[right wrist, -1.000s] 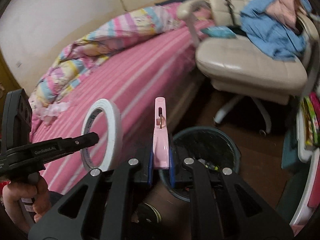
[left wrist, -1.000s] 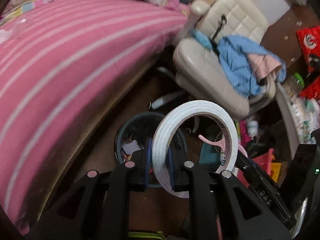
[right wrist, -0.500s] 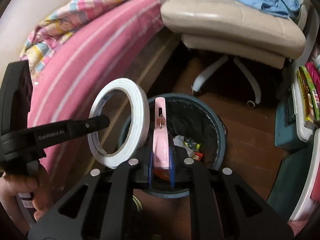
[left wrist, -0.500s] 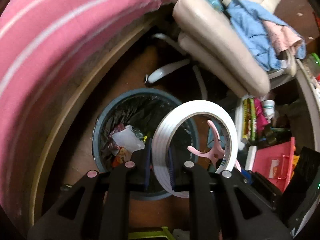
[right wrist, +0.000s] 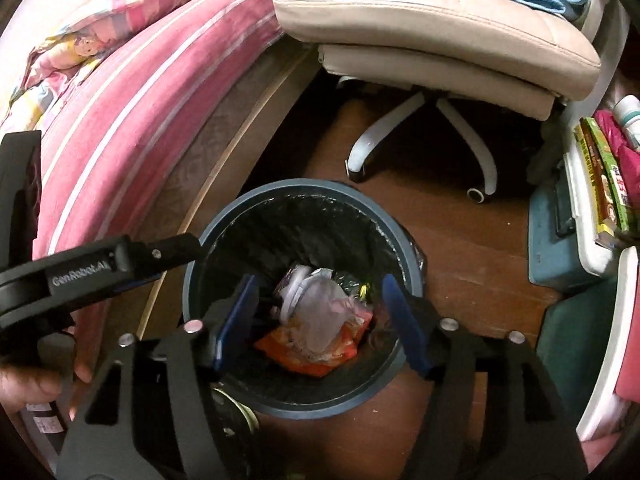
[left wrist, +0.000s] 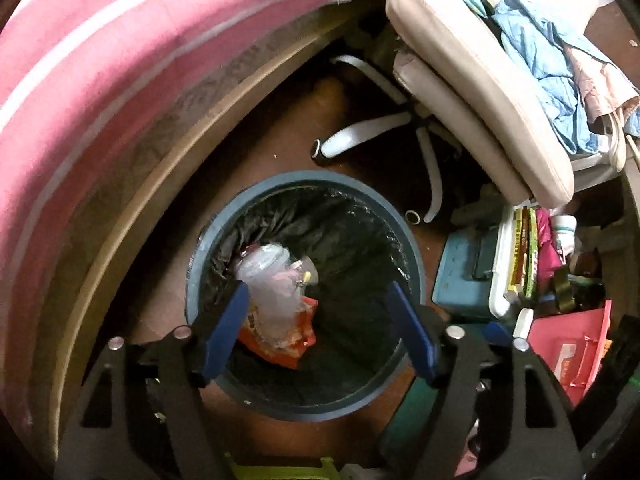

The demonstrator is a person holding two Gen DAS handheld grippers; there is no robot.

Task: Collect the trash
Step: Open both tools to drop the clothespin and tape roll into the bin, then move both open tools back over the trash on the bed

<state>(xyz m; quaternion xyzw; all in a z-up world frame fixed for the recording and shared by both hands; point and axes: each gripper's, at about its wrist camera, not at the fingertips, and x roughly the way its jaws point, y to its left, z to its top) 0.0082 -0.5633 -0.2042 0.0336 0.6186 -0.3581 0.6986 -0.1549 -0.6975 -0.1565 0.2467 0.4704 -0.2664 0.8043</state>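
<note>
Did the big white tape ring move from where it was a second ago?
Yes. The left gripper jaws have just opened with nothing between them; the tape ring now lies down inside the bin, among the trash.

A bed with a pink, white-striped sheet curves along the left, its pale wooden frame meeting the brown wooden floor, and a patterned pastel quilt lies bunched at its far end. A cream padded office chair stands beyond on white wheeled legs, with blue clothing and a pink garment heaped on its seat. To the right sit a teal box, green-spined packets in a white bin and a red folder.
</note>
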